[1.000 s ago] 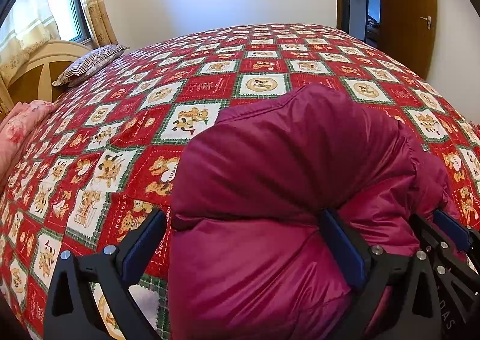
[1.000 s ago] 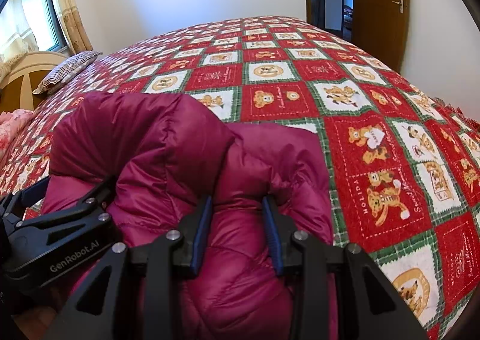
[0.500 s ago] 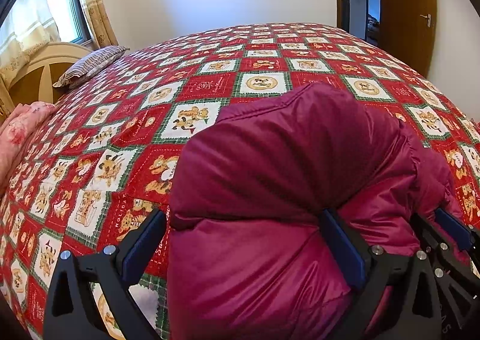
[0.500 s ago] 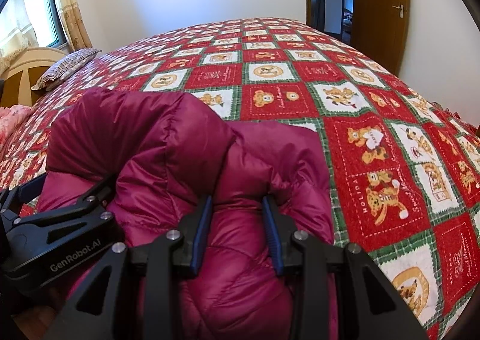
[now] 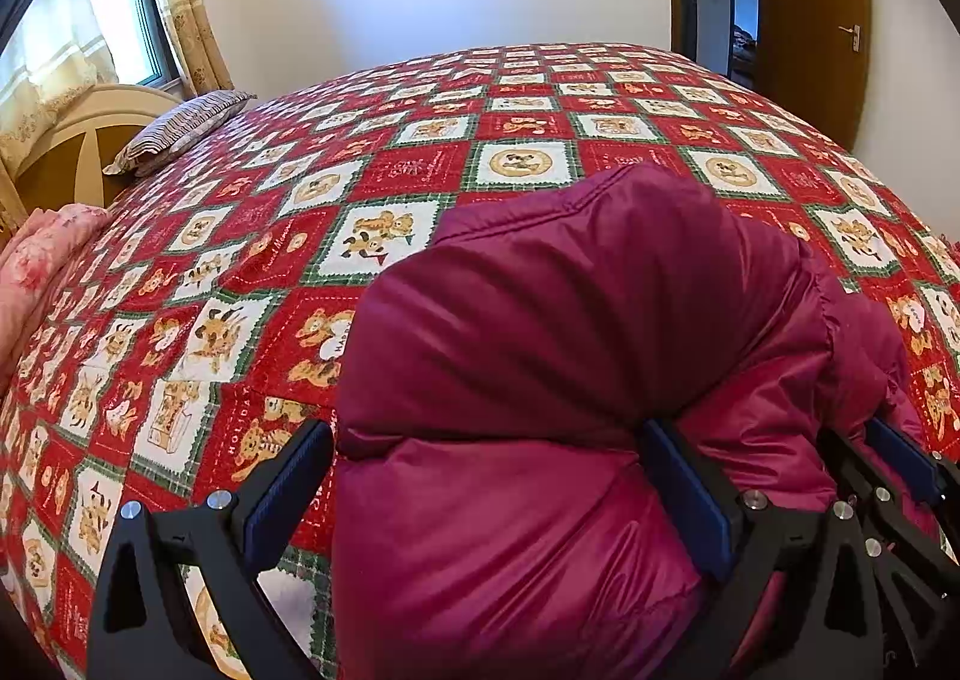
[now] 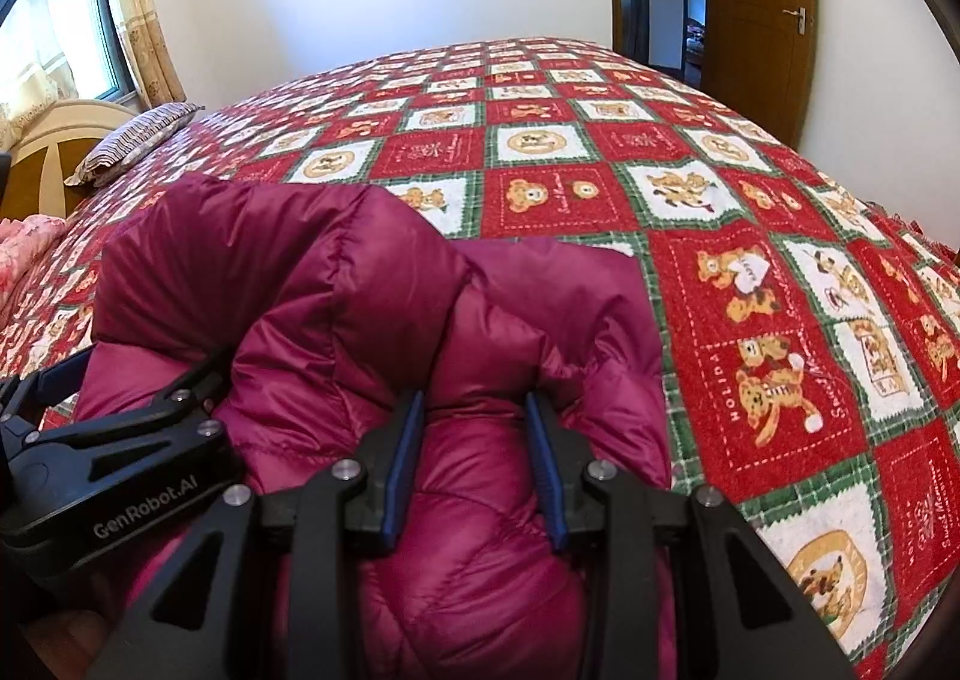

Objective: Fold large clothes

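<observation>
A puffy maroon down jacket [image 5: 570,320] lies bunched in a thick fold on the bed's red patchwork quilt [image 5: 420,170]. My left gripper [image 5: 486,440] spans the bundle's near left part with its jaws wide; both blue pads press against the fabric. In the right wrist view my right gripper [image 6: 474,410] is shut on a narrower ridge of the jacket [image 6: 360,284], which bulges up between the pads. The left gripper [image 6: 129,380] shows at that view's left edge, dug into the same bundle. The jacket's underside is hidden.
The quilt [image 6: 750,236] stretches far ahead and to both sides. A striped pillow [image 5: 180,131] and a pink one [image 5: 42,254] lie at the left by the headboard [image 5: 66,140]. A wooden door [image 6: 756,8] stands at the far right.
</observation>
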`<state>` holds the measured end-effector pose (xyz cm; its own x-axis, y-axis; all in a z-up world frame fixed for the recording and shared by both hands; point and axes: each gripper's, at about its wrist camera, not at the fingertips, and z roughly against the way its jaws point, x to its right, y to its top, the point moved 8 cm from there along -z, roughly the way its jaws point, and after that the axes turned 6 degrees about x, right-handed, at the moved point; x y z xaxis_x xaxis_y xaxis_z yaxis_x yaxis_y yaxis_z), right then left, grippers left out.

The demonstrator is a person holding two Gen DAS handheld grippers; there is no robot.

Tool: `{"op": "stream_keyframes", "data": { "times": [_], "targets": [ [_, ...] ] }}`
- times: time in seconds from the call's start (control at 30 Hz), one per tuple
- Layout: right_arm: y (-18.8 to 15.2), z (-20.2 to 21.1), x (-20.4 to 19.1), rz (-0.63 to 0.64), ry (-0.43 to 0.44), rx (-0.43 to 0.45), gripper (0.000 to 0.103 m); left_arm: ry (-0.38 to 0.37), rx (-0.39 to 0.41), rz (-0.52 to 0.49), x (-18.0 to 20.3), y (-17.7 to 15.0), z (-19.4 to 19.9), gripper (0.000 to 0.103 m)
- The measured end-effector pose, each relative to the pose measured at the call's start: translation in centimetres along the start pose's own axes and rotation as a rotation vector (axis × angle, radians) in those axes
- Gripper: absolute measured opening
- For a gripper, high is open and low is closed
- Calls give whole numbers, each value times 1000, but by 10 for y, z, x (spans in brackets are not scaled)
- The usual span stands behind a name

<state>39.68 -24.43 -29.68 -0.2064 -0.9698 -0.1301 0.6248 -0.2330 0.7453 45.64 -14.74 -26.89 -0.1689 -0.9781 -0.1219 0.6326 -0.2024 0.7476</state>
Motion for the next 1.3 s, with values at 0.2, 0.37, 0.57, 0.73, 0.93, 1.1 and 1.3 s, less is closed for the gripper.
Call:
{"op": "stream_keyframes", "data": {
  "times": [0.2, 0.37, 0.57, 0.73, 0.93, 1.1, 1.3],
  "targets": [
    [-1, 1, 0, 0, 3, 1, 38, -53, -39, -1, -4, -5, 11, 102],
    [3, 11, 2, 6, 12, 27, 42, -90, -3, 39, -19, -15, 43, 102],
    [9, 42, 19, -55, -24, 128, 55, -140, -21, 60, -25, -30, 36, 102],
    [-4, 45, 27, -64, 3, 95, 65, -156, 11, 104, -39, -32, 54, 102],
    [-11, 32, 28, -82, 32, 26, 71, -186, -6, 96, -38, -44, 48, 102],
    [-19, 30, 34, -127, 75, -22, 72, -224, -44, 112, -36, -49, 45, 102],
    [-22, 31, 33, -137, 116, -26, 74, -253, -43, 133, -39, -56, 51, 102]
  ]
}}
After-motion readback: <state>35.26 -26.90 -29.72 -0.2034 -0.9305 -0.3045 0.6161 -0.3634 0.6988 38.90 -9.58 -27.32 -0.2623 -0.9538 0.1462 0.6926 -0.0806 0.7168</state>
